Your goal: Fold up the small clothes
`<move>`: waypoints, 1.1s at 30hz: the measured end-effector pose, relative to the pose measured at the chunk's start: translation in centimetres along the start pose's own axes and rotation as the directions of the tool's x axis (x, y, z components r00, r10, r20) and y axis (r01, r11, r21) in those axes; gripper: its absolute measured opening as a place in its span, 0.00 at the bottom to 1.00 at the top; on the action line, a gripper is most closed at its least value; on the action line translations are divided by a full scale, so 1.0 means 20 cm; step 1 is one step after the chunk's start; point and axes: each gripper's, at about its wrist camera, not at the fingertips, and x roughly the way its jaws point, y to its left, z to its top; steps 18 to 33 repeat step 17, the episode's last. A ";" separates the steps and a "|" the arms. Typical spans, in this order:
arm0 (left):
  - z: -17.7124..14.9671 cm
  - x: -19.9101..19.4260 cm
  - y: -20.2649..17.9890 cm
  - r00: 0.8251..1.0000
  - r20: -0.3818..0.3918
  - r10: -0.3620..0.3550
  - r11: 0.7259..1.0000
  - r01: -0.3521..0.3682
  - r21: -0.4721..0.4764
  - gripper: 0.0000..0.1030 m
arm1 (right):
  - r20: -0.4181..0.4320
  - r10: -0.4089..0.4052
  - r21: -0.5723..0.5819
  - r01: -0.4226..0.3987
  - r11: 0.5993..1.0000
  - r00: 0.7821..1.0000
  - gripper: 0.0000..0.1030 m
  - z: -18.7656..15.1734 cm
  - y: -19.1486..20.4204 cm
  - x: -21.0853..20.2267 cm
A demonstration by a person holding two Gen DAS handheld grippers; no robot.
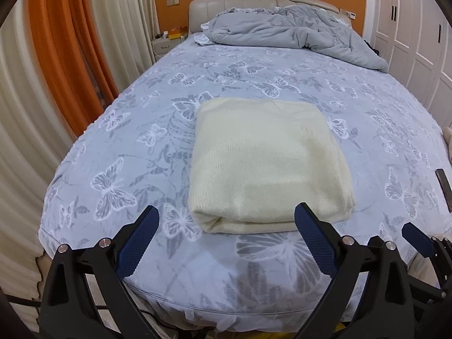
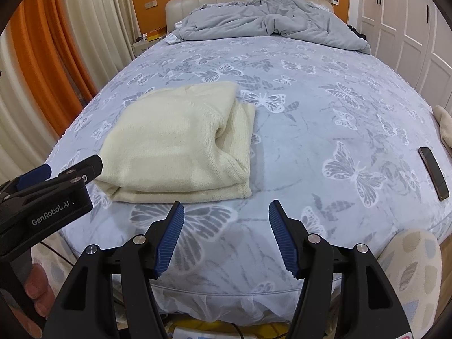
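So my left gripper (image 1: 226,220) has its jaws spread wide, gripping nothing, hovering just short of the folded cream sweater (image 1: 265,163) near the foot of the bed (image 1: 113,147). My right gripper (image 2: 226,214) is spread apart too, over bare butterfly sheet just right of the sweater. Only other stuff: a dark phone (image 2: 433,173) by the right edge and a crumpled grey duvet (image 2: 262,19) by the headboard.
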 end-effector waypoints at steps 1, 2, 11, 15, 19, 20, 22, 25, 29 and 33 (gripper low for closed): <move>0.00 0.00 0.00 1.000 0.000 -0.001 1.000 0.001 -0.004 0.92 | -0.001 -0.001 0.000 0.001 1.000 1.000 0.59 0.00 0.00 0.00; -0.01 0.01 0.01 1.000 0.000 0.003 1.000 -0.003 -0.007 0.92 | -0.002 0.001 0.001 -0.001 1.000 1.000 0.59 0.00 0.00 0.00; -0.04 0.02 -0.02 0.999 0.005 0.037 0.999 -0.037 0.023 0.92 | -0.009 -0.006 -0.004 0.006 1.000 1.000 0.63 -0.02 0.03 0.02; -0.05 0.02 -0.03 0.999 0.002 0.033 0.999 -0.033 0.033 0.92 | -0.013 -0.009 -0.002 0.009 1.000 1.000 0.63 -0.03 0.05 0.02; -0.05 0.03 -0.04 0.999 -0.002 0.032 0.999 -0.032 0.036 0.92 | -0.013 -0.010 -0.001 0.010 1.000 1.000 0.63 -0.03 0.05 0.02; -0.05 0.03 -0.04 0.999 -0.002 0.032 0.999 -0.032 0.036 0.92 | -0.013 -0.010 -0.001 0.010 1.000 1.000 0.63 -0.03 0.05 0.02; -0.05 0.03 -0.04 0.999 -0.002 0.032 0.999 -0.032 0.036 0.92 | -0.013 -0.010 -0.001 0.010 1.000 1.000 0.63 -0.03 0.05 0.02; -0.05 0.03 -0.04 0.999 -0.002 0.032 0.999 -0.032 0.036 0.92 | -0.013 -0.010 -0.001 0.010 1.000 1.000 0.63 -0.03 0.05 0.02; -0.05 0.03 -0.04 0.999 -0.002 0.032 0.999 -0.032 0.036 0.92 | -0.013 -0.010 -0.001 0.010 1.000 1.000 0.63 -0.03 0.05 0.02; -0.05 0.03 -0.04 0.999 -0.002 0.032 0.999 -0.032 0.036 0.92 | -0.013 -0.010 -0.001 0.010 1.000 1.000 0.63 -0.03 0.05 0.02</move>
